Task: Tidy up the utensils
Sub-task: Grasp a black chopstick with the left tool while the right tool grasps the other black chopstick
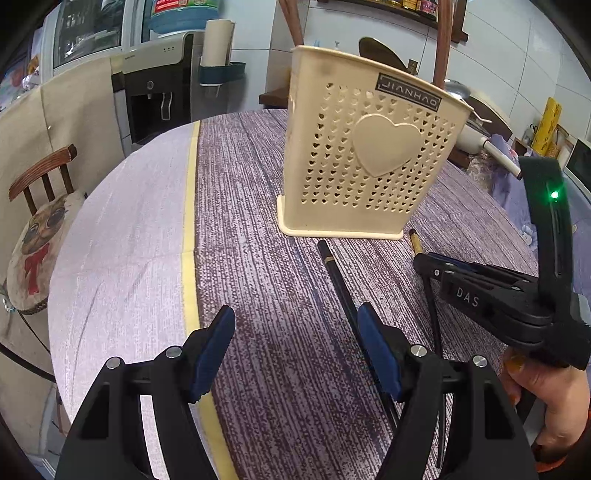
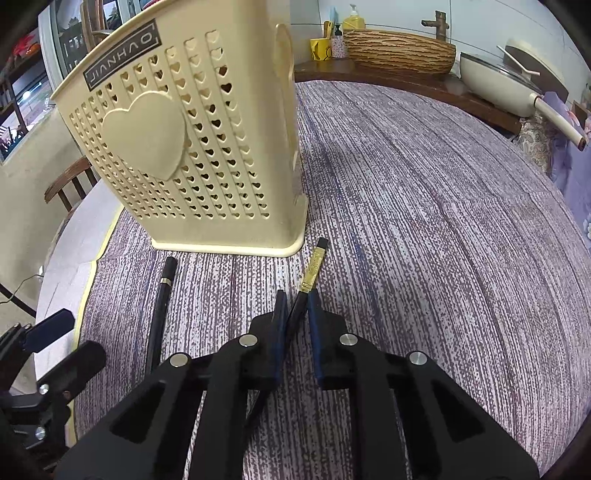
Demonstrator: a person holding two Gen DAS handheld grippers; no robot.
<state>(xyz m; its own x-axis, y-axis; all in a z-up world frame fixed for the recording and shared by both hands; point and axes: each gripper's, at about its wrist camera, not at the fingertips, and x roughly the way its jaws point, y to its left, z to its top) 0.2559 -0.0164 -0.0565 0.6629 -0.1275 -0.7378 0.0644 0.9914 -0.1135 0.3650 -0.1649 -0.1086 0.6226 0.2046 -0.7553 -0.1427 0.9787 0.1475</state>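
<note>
two chopsticks (image 2: 159, 306) lie on the table (image 2: 406, 221) before the holder (image 2: 192, 147); our right gripper (image 2: 295, 314) straddles one, not visibly clamped, left gripper (image 1: 295, 354) wide apart. closing off-centre could roll it away.

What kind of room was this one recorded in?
Most likely a home kitchen or dining area. A cloth-covered table holds a utensil holder and chopsticks; behind it are a water dispenser, a pan and a soap bottle.
</note>
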